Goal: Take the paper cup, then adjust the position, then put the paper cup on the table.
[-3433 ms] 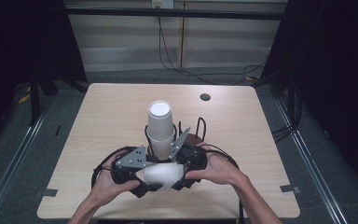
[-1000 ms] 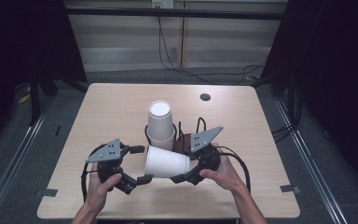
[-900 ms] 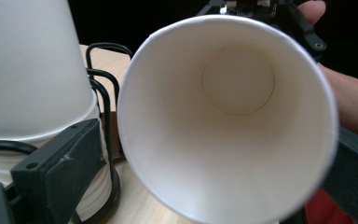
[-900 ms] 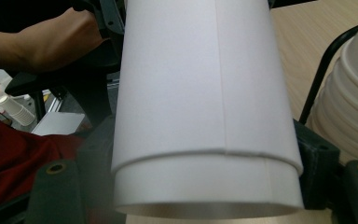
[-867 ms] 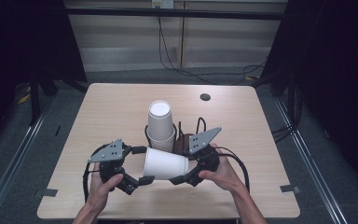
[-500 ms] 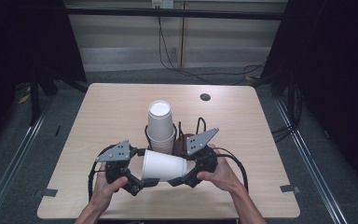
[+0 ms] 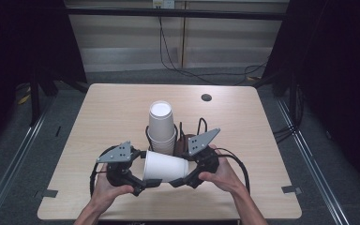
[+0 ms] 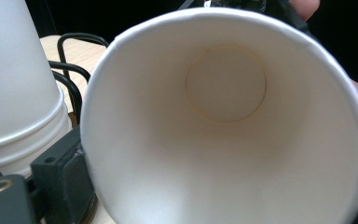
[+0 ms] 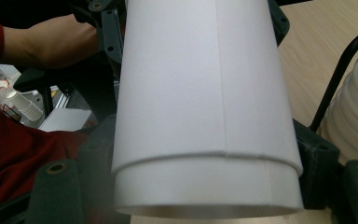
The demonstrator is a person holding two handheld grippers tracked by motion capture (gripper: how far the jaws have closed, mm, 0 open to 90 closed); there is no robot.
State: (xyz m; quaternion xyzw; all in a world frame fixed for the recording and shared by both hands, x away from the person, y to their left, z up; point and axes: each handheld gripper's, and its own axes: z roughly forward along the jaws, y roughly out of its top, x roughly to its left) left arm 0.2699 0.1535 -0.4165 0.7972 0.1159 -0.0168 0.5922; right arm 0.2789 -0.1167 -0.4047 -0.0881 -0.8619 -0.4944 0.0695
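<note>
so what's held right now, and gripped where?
A white paper cup, lying sideways above the table. The right gripper clamps its narrow base end; the left gripper has just been closing at the rim end, contact unclear.

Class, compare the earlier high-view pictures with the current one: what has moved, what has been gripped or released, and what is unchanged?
The left gripper, drawn away to the left a second ago, has come back to the open rim of the lying paper cup, and its jaws have just been closing there. The right gripper holds the cup's narrow end as before. The stack of cups and the table are unchanged.
</note>
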